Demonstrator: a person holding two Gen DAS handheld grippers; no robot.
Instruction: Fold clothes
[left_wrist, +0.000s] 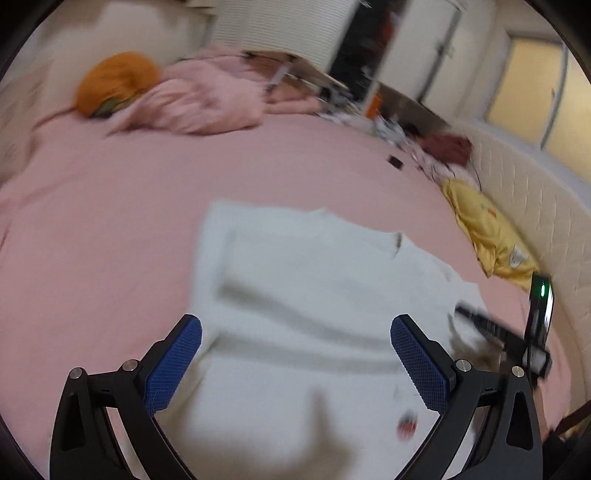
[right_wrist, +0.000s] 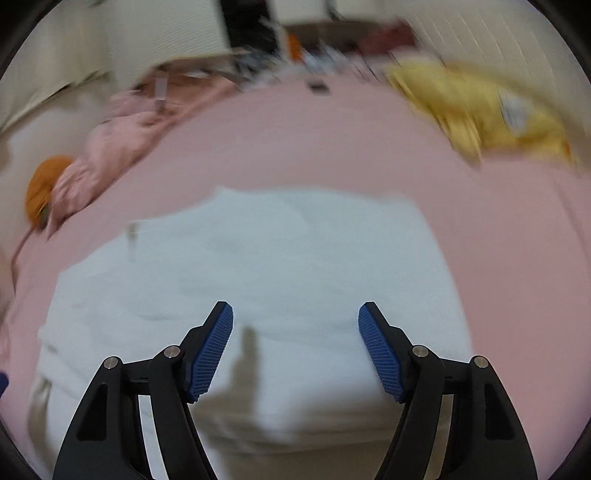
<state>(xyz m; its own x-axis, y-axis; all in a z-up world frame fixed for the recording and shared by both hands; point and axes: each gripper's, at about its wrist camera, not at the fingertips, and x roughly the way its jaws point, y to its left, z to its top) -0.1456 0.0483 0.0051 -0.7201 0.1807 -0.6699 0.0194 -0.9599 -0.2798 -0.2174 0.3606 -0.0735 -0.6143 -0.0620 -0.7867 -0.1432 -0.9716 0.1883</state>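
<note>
White cloth, a pale garment (left_wrist: 310, 295), lies spread and partly folded on the pink bed sheet (left_wrist: 110, 229), a flat and roomy surface that suits folding; it sits in the near middle of the bed, under both pairs of tongs. At far left of the left wrist view an orange cushion (left_wrist: 116, 83) rests against a heap of pink bedding (left_wrist: 199, 101), both well apart from the garment and pushed toward the far side, presumably to keep the folding area free. Left tongs (left_wrist: 295, 354) hover over the garment with their blue pads apart and nothing between them. Further right, a small dark object (left_wrist: 395, 162) lies on the bare sheet, and a yellow garment (left_wrist: 487, 229) is bunched beside the quilted bed edge (left_wrist: 532, 192), probably waiting its turn. At the right margin the other gripper's body with a green light shows just past the white cloth's corner. In the right wrist view, right tongs (right_wrist: 295, 343) likewise stand open over the garment (right_wrist: 258, 266), gripping nothing; its far edge runs straight, and open sheet surrounds it beyond and to the right. Both views are blurred, so fine creases and hems cannot be read.
</note>
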